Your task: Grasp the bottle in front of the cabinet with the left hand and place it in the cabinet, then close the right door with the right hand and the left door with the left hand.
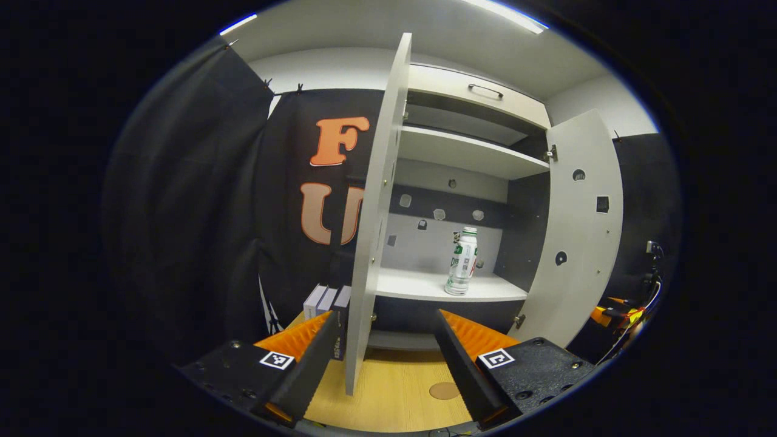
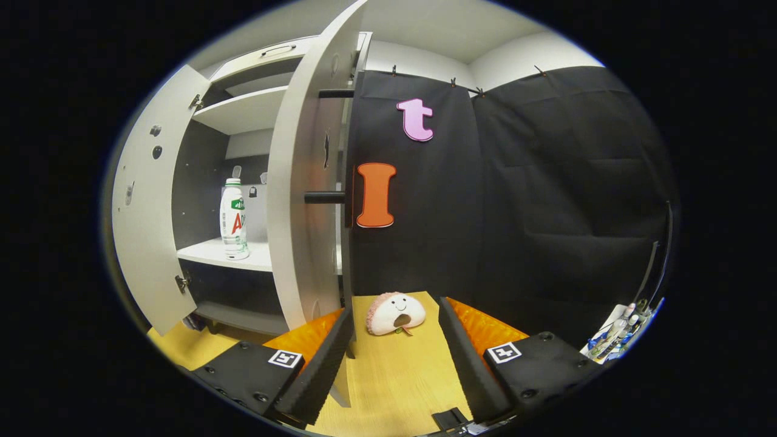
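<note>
Wooden surface [image 1: 394, 388] runs under the open cabinet [image 1: 461, 152]. Bottle [image 1: 461, 262] stands upright on the lower shelf [image 1: 425, 285], centre frame: placement looks done. Right door [image 2: 306, 200] and left door [image 1: 373, 230] both stand ajar, closing remains. Left tool [image 1: 382, 352] and right tool [image 2: 394, 346] are spread wide, holding nothing.

One bottle [image 1: 462, 261] stands in one cabinet [image 1: 467, 152], which has two doors, a left door [image 1: 376, 212] and a right door [image 1: 573, 237], both open. Three small boxes [image 1: 326, 300] sit beside it on the desk [image 1: 394, 394]. One plush toy [image 2: 395, 313] lies there too.
</note>
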Available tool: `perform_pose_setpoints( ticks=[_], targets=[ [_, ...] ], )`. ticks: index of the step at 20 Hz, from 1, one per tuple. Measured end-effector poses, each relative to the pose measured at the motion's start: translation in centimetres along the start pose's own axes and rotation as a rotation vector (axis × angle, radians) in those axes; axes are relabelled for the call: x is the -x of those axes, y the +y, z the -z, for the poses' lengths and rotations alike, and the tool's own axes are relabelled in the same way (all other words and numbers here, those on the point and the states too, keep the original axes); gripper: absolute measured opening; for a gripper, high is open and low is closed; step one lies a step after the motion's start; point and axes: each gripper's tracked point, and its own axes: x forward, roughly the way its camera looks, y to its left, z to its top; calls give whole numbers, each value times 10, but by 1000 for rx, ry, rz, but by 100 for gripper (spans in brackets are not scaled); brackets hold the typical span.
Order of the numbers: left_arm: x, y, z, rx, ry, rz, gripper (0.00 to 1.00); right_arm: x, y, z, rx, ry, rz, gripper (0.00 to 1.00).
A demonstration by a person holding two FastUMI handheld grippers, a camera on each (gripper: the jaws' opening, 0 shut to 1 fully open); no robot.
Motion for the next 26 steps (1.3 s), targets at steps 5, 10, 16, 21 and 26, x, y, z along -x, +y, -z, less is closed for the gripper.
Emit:
perform_pose_setpoints(
  ticks=[5,10,16,21,26],
  targets=[
    [6,19,9,13,20,-47,95,2,17,2,-26,7,-16,95],
    [10,32,11,19,28,-85,95,2,56,1,-12,-9,-87,94],
    [16,43,15,8,31,-110,95,-1,87,-1,18,-17,-138,94],
    [17,51,18,16,43,-125,95,-4,106,-1,8,-15,-155,94],
    [17,58,17,13,37,-133,95,-9,128,-1,17,-20,-173,94]
  ],
)
